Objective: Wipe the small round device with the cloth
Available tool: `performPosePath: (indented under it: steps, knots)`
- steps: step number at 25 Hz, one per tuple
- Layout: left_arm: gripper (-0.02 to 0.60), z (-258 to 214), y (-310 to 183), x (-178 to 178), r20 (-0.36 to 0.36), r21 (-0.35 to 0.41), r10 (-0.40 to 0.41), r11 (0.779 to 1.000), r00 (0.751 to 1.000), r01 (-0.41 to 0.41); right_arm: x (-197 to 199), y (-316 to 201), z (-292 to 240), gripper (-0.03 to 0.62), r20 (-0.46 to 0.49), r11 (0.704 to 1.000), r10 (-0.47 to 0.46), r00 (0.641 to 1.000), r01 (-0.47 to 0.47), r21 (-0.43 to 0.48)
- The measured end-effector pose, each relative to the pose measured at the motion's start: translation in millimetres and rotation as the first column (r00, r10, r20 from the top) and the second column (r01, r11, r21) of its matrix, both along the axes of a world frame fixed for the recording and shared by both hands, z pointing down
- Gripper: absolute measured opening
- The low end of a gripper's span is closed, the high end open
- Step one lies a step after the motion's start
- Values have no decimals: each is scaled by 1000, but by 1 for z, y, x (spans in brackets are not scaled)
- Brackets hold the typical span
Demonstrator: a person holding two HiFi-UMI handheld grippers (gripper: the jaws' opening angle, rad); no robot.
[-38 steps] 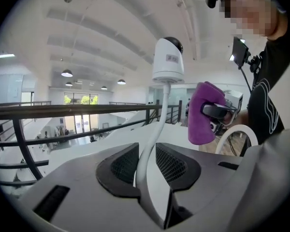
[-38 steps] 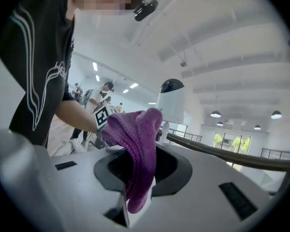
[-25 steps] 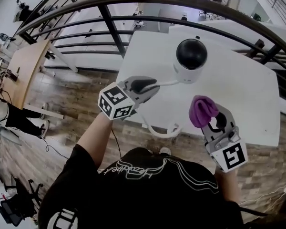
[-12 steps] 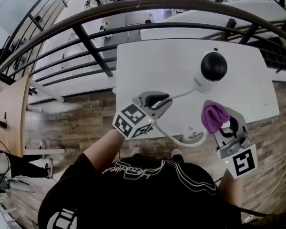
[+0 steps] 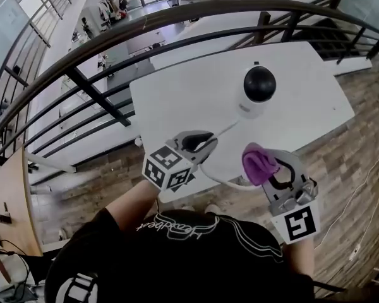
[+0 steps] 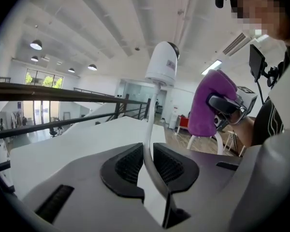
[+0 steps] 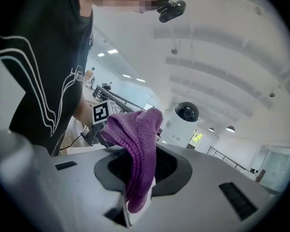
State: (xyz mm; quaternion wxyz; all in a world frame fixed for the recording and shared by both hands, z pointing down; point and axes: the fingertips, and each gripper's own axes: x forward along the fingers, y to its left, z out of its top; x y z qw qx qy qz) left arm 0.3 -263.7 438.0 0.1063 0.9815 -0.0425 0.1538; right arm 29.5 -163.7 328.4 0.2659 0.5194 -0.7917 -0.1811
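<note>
My left gripper has just been closing its jaws on the white cable and is pinching it now. Meanwhile I'm swinging my right gripper with the purple cloth in closer to the left one, and it's covering part of the cable's loop.

Counter bare left and right of the device; its cable crosses the near approach. Railing closes off the far side.

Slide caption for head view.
Left hand-held gripper has just closed on white cable of round white device; right hand-held gripper holds purple cloth.
</note>
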Motion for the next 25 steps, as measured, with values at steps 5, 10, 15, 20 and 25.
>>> performPosePath:
  steps: [5,10,15,20,25]
  knots:
    - [69,-2,4,6,25,5,68,998,997,-68,1,-2,-4,61,-26,999,50,998,-50,5]
    - [80,-15,11,13,17,-31,172,985,985,-172,-3,-6,-18,61,-28,981,196,980,-196,1]
    - [86,-32,16,18,-15,-66,239,969,971,-239,-11,-14,-41,61,42,901,432,901,-433,11]
    - [94,-7,-1,0,-42,-146,355,923,934,-357,-44,-36,-28,61,79,800,593,802,-597,58]
    - [98,6,-16,-17,-60,-189,428,882,902,-431,-69,-56,-48,61,60,719,681,729,-682,134]
